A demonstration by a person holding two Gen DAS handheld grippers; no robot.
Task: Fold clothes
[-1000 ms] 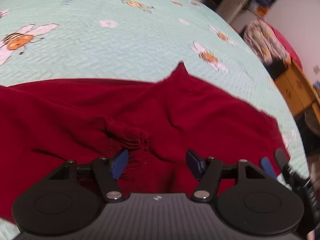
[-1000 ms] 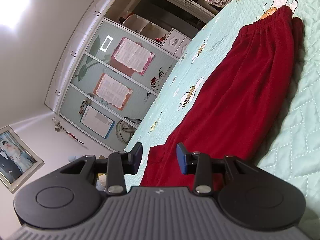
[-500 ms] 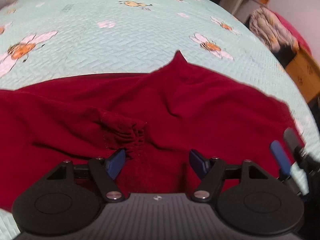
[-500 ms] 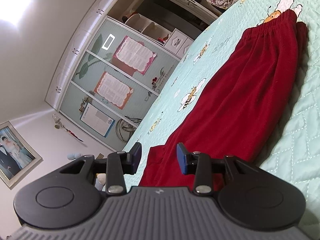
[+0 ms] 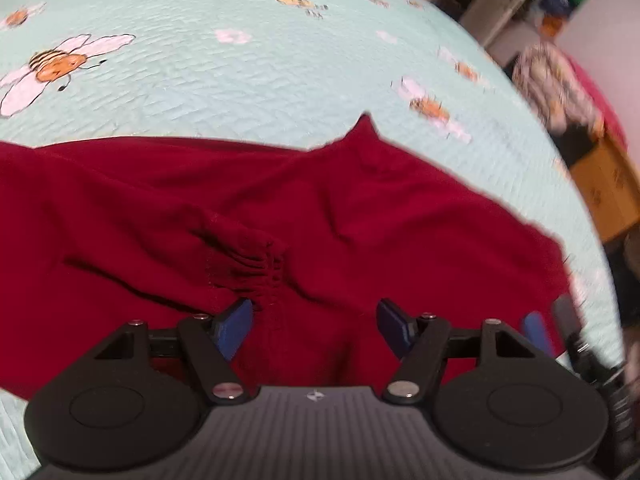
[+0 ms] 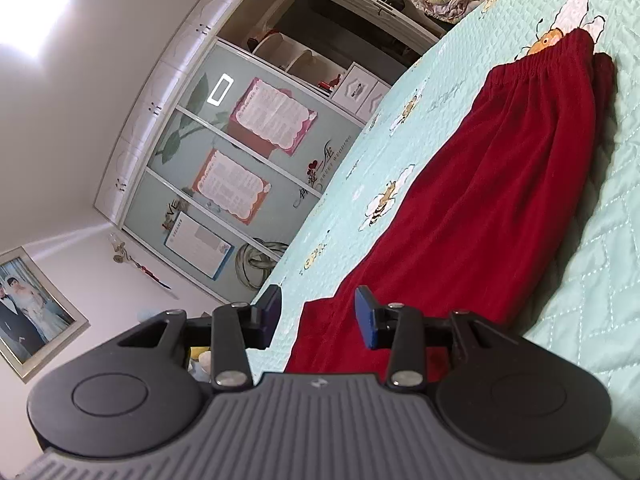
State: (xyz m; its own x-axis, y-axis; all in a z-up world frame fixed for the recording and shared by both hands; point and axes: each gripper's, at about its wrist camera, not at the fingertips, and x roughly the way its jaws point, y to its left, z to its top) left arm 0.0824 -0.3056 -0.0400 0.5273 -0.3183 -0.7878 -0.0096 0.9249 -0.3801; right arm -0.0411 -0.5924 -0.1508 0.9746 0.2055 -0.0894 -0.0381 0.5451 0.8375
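Barely anything has shifted over the last second: the red trousers lie stretched along the bed as before, one gathered cuff still doubled over the cloth just ahead of the left gripper, whose view has only swayed slightly. Both the left and the right gripper keep their jaws spread, holding nothing, the right one low beside the leg end. So, by my judgement, the fold is no further along.

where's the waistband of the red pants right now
In the right wrist view the waistband lies at the far upper right, on the bee quilt, over a printed bee, far from the open right gripper.
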